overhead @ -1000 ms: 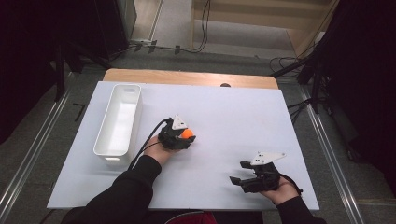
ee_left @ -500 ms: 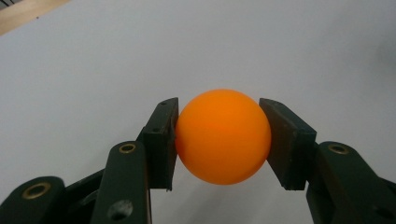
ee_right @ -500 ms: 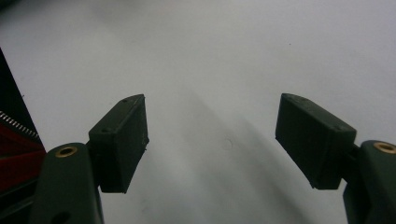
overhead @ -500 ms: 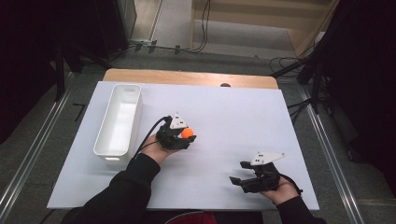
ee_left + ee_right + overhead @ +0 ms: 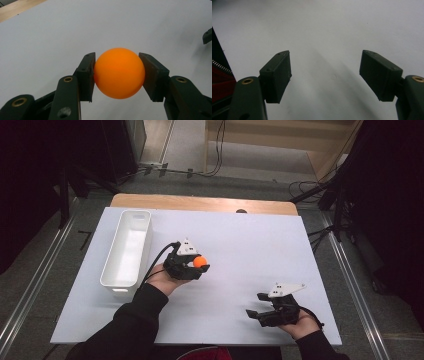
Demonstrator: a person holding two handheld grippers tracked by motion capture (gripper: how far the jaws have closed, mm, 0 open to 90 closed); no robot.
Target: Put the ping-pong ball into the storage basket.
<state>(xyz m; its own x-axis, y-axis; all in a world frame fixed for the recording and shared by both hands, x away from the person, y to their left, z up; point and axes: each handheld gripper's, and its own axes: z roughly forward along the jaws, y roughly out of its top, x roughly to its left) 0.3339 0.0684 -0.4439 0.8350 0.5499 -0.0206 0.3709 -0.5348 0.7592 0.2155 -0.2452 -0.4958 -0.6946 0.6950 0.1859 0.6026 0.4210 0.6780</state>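
While our left gripper (image 5: 199,265) hangs over the middle of the table (image 5: 250,245), its fingers (image 5: 86,72) are clamped on the ball (image 5: 201,261); in the left gripper view the ball (image 5: 119,73) sits squarely between the two pads, touching both, with the white sheet behind it; we cannot tell from that view whether the ball touches the sheet; in the high view the ball shows at the gripper's tip, to the right of the bin (image 5: 126,251) and apart from it; the bin lies lengthwise along the left side of the table, its open top facing up, its inside white and bare as far as we can see; our left hand (image 5: 162,279) wraps the gripper from below, the cable looping off its back toward the sleeve; our right gripper (image 5: 256,306) rests low near the front right corner of the table, well apart from the ball, with the grey plate (image 5: 286,289) on top; its fingers (image 5: 277,75) stand wide apart in the right gripper view, nothing between them but the white sheet; a strip of bare wood (image 5: 200,202) shows along the far edge of the table beyond the sheet.
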